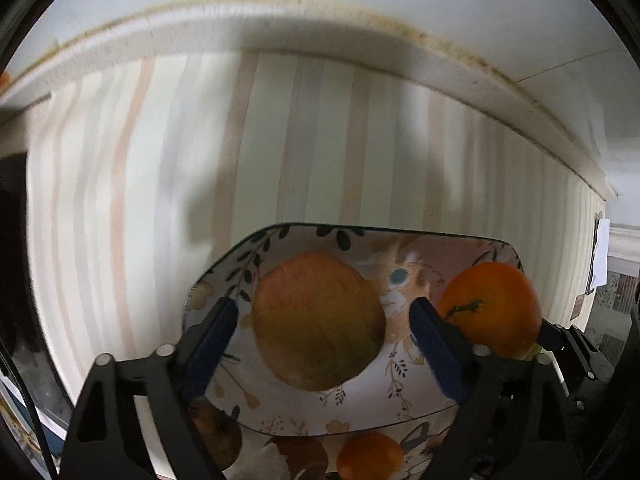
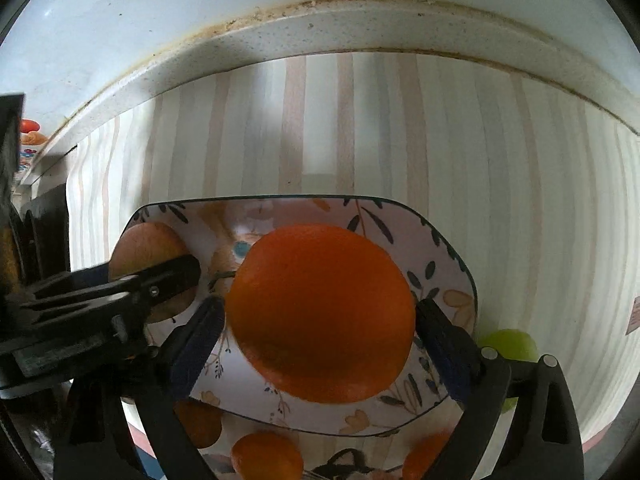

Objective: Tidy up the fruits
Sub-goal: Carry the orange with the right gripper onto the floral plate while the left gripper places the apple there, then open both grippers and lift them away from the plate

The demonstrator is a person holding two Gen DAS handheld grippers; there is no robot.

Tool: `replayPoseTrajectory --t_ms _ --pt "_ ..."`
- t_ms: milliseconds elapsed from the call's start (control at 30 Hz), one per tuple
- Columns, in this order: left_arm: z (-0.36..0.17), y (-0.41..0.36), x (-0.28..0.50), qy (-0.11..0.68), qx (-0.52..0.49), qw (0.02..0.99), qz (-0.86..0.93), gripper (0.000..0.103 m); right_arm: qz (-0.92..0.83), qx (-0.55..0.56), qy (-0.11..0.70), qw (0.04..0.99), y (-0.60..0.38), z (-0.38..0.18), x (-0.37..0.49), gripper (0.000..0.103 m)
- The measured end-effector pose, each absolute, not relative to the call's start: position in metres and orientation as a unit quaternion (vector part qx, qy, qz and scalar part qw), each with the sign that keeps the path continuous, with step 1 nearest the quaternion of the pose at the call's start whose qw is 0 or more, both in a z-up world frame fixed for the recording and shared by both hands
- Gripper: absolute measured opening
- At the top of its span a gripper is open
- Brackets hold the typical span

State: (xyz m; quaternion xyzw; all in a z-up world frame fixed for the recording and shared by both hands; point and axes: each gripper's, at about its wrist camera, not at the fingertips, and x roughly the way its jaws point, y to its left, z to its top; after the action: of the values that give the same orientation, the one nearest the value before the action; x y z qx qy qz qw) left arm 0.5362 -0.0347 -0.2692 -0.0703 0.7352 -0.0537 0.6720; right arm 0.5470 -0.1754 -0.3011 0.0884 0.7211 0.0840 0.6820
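Observation:
A square floral plate lies on a striped mat. On it sit a yellow-red apple and a large orange. My left gripper points down over the apple, open, with a thin gap between each blue pad and the fruit. In the right wrist view my right gripper straddles the orange on the plate, open, its pads close beside the fruit without squeezing it. The left gripper's black body partly covers the apple there.
A green fruit lies on the mat right of the plate. Small oranges and a brown fruit sit on another floral surface below the plate. A white counter ledge and wall bound the far side.

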Motion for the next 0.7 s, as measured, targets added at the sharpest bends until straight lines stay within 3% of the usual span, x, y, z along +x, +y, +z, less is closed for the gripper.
replayPoseTrajectory --t_ms 700 --pt "-0.152 0.006 0.417 0.642 -0.006 0.766 -0.028 0.089 0.026 0.085 0.671 0.736 -0.179 -0.22 0.441 0.098"
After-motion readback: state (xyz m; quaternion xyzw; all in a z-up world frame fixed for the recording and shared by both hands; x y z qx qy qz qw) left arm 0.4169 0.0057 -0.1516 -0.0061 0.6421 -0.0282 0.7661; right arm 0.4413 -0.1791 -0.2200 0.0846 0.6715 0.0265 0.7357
